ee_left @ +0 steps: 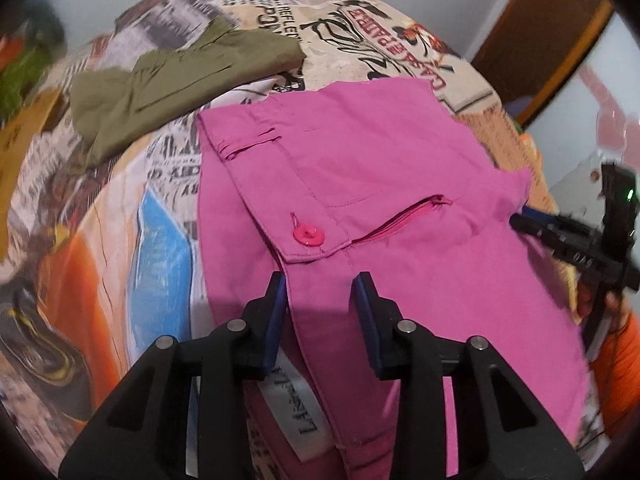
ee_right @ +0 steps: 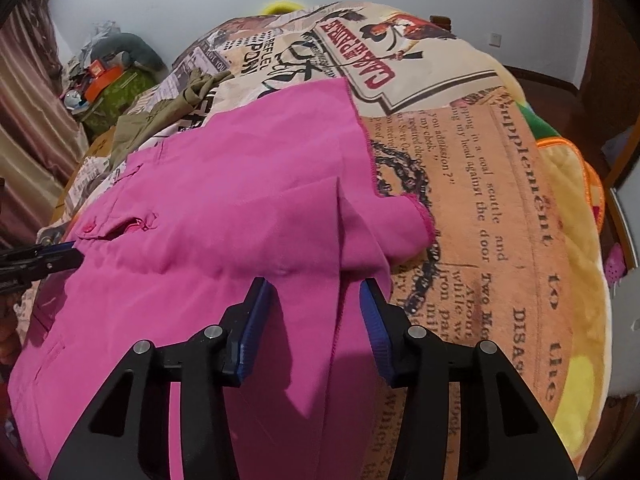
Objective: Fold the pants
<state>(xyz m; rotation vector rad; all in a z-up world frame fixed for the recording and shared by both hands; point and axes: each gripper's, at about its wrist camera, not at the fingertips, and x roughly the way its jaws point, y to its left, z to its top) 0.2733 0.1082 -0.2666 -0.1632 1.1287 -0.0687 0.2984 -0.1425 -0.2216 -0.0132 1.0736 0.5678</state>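
Pinch near edge of bright pink cotton pants [ee_left: 384, 168] fully; left tool [ee_left: 320, 292], right tool [ee_right: 316, 296] half-clenched, grip uncertain.

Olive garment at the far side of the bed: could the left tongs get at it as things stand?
Probably yes. The olive garment lies uncovered on the printed bedspread, nothing on top. But the left tongs straddle the pink pants, so they'd have to leave those first.
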